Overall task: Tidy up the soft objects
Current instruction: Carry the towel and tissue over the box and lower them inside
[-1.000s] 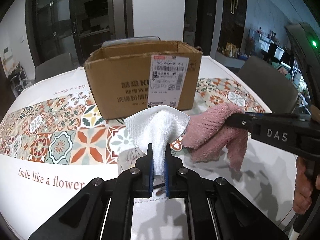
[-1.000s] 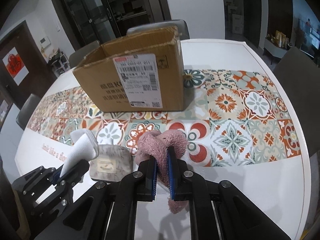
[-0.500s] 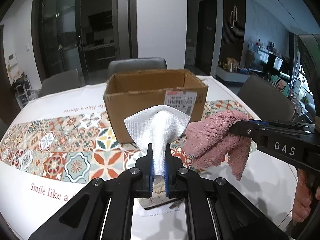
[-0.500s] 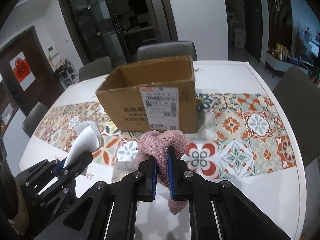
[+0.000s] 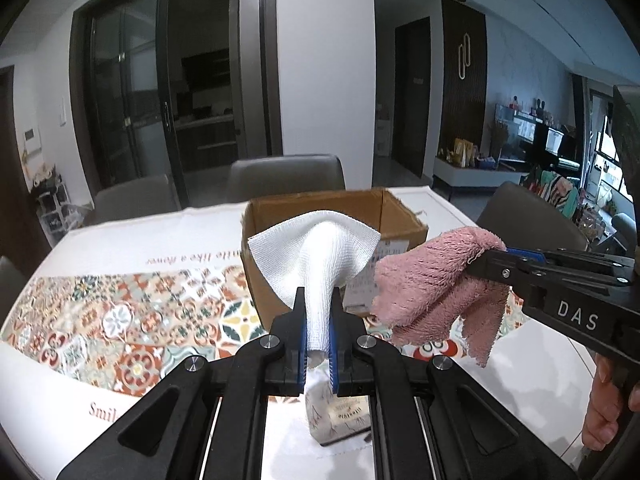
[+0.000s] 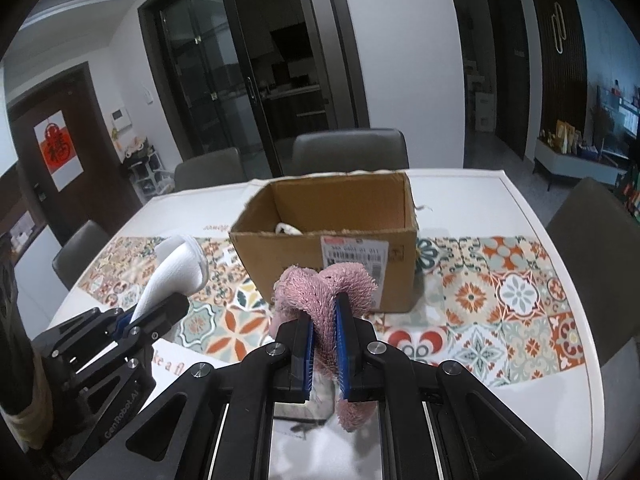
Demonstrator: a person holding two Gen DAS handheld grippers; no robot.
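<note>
My left gripper (image 5: 318,300) is shut on a white cloth (image 5: 316,252) that fans out above its fingers; it also shows in the right wrist view (image 6: 176,268). My right gripper (image 6: 323,304) is shut on a pink fuzzy towel (image 6: 326,286), seen from the side in the left wrist view (image 5: 432,280). Both are held high above the table, short of an open cardboard box (image 6: 332,232). The box (image 5: 396,216) holds something white (image 6: 288,229). A small grey patterned pouch (image 5: 340,420) lies on the table under the left gripper.
The white table (image 6: 480,196) has a patterned tile runner (image 6: 500,288). Grey chairs (image 6: 348,152) stand around it, one at the right (image 6: 592,236). Glass doors and a pillar are behind.
Both grippers have risen with their cloths, so the box's open top now shows. The box looks farther and lower in both views.
</note>
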